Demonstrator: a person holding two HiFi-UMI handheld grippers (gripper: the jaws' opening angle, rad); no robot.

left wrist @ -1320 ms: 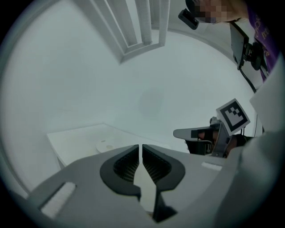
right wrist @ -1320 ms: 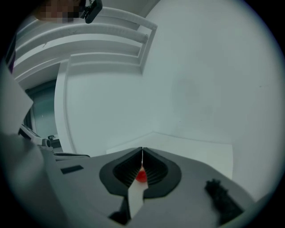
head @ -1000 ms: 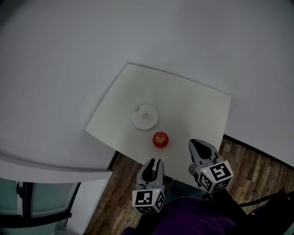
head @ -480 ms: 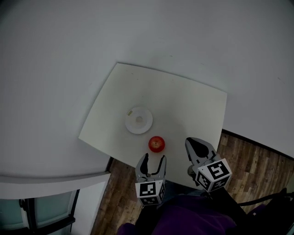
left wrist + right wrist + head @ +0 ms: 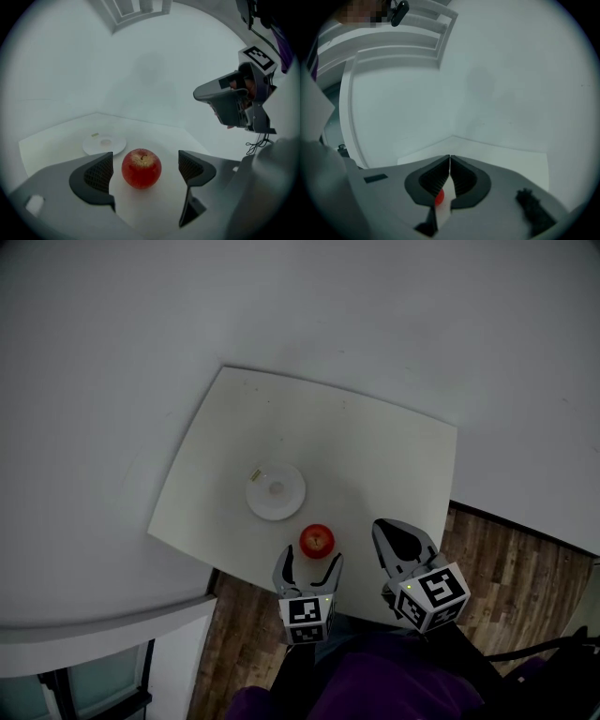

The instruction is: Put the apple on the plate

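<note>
In the head view the white table (image 5: pixel 375 456) fills the middle of the frame, with the plate (image 5: pixel 276 490) left of centre and the apple (image 5: pixel 317 540) just below and to the right of it, apart from the plate and near the table's lower edge. The left gripper (image 5: pixel 309 565) sits directly below the apple, its two jaws spread either side of the fruit's lower half. The left gripper view settles what the overhead angle leaves unclear: the jaws are opening, and the apple stands on the table between the ribbed pads (image 5: pixel 100 172) with a gap on each side, so nothing is grasped. That view also shows the stem dimple on top of the apple and a small yellowish label (image 5: pixel 95 135) on the plate's far rim, which is only a speck from above.

The right gripper (image 5: pixel 401 538) hovers over the table's lower right edge. Its own view shows the jaws clenched tip to tip with nothing between them – only a red sliver of the apple in the slit below the pads. The head view alone shows the wooden floor (image 5: pixel 506 559) at lower right and the purple clothing (image 5: pixel 375 681) at the bottom.
</note>
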